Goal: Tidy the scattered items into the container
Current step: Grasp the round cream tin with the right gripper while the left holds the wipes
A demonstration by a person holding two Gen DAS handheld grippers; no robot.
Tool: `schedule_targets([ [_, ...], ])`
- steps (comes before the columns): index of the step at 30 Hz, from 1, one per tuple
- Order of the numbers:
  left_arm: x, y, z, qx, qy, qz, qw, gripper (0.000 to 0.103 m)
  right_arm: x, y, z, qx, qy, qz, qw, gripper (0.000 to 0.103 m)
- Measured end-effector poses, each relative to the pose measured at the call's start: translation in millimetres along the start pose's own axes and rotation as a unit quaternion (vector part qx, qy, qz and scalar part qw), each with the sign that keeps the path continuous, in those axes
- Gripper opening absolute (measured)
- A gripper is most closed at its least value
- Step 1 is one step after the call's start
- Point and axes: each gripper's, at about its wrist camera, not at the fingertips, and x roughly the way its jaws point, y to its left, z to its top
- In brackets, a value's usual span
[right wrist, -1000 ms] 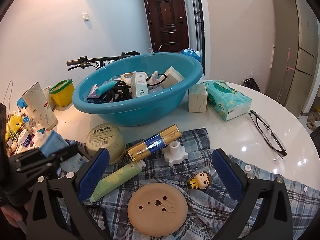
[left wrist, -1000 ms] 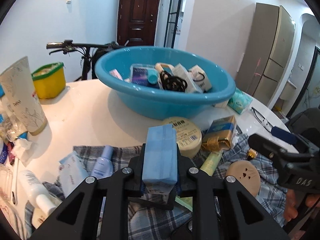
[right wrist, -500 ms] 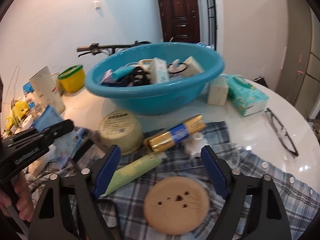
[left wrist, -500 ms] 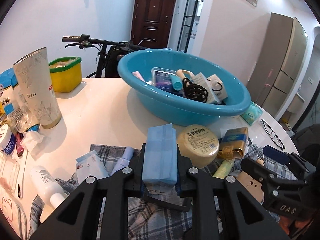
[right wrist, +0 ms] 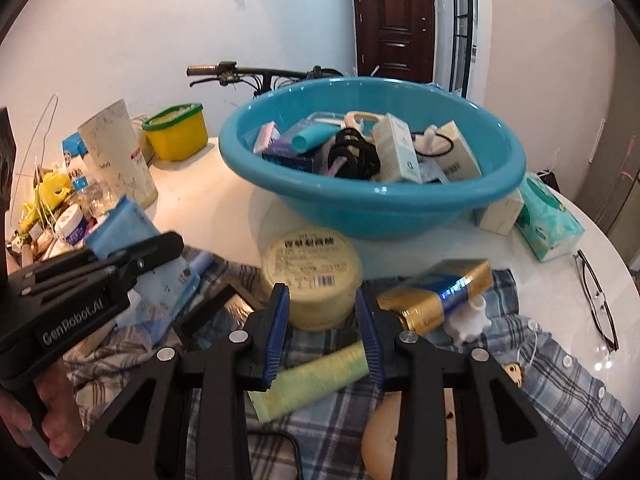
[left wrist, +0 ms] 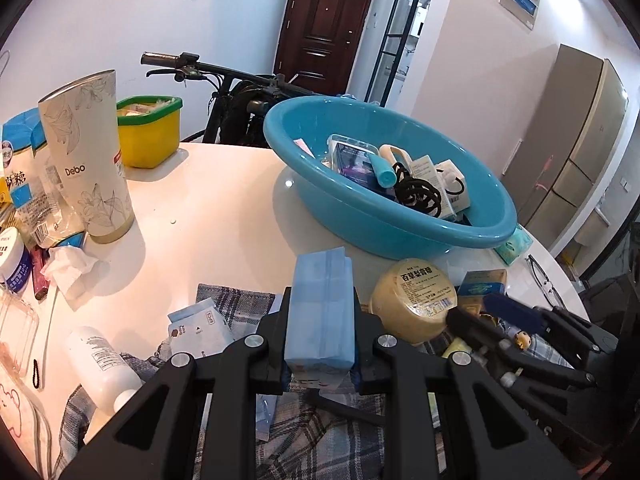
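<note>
My left gripper (left wrist: pixel 320 364) is shut on a light blue packet (left wrist: pixel 320 312) and holds it above the plaid shirt (left wrist: pixel 312 432), short of the blue basin (left wrist: pixel 384 216). The basin (right wrist: pixel 372 208) holds several boxes, a black coil and a teal tube. My right gripper (right wrist: pixel 322 340) has its jaws part closed, open around nothing, over a green tube (right wrist: pixel 316 380), just before the round cream jar (right wrist: pixel 312 276). A gold and blue packet (right wrist: pixel 436 292) lies to its right. The left gripper also shows in the right wrist view (right wrist: pixel 120 256).
A white tumbler (left wrist: pixel 88 160), a yellow tub (left wrist: pixel 150 132), a white bottle (left wrist: pixel 100 364) and clutter stand at the left. A tissue pack (right wrist: pixel 548 220), a small box (right wrist: pixel 500 216), glasses (right wrist: pixel 596 300), a white knob (right wrist: pixel 470 320) and a round wooden disc (right wrist: pixel 380 440) lie at the right.
My right gripper has narrowed its jaws and moved forward and left toward the cream jar. My left gripper has moved left and back with the packet.
</note>
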Motion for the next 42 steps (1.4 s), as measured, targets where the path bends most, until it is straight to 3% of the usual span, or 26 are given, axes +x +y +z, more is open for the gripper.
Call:
schedule_targets([
  [1,-0.1,0.5,0.2,-0.001,0.0,0.0,1.0,0.023,1.0,-0.2,1.3,0.0,0.001,0.0,1.0,0.058],
  [2,-0.2,0.6,0.2,-0.001,0.0,0.0,1.0,0.023,2.4,-0.3,3.2,0.002,-0.001,0.0,1.0,0.075],
  [3,0.2,1.0,0.3,-0.003,0.001,0.0,1.0,0.023,3.8,-0.6,4.5,0.003,-0.003,-0.002,1.0,0.078],
  [9,4.3,4.2,0.5,-0.009,0.009,-0.001,0.9999,0.023,24.1,4.2,12.6,-0.019,0.014,-0.025,0.999,0.079],
  [23,15.1,9.0,-1.4,-0.02,0.027,-0.003,0.9994,0.023,56.9,5.9,7.9,-0.018,0.039,-0.015,0.999,0.081],
  [24,15.3,8.2,-1.8,-0.018,0.027,-0.002,0.9995,0.023,57.6,6.0,6.9,-0.02,0.04,-0.012,0.999,0.078],
  [26,15.5,7.3,-2.4,-0.017,0.028,-0.003,0.9995,0.023,56.6,6.7,5.5,-0.02,0.038,-0.006,0.999,0.073],
  [42,11.6,3.7,-3.7,-0.012,0.028,-0.008,0.9995,0.023,10.9,-18.1,-15.9,0.001,0.032,-0.014,0.999,0.073],
])
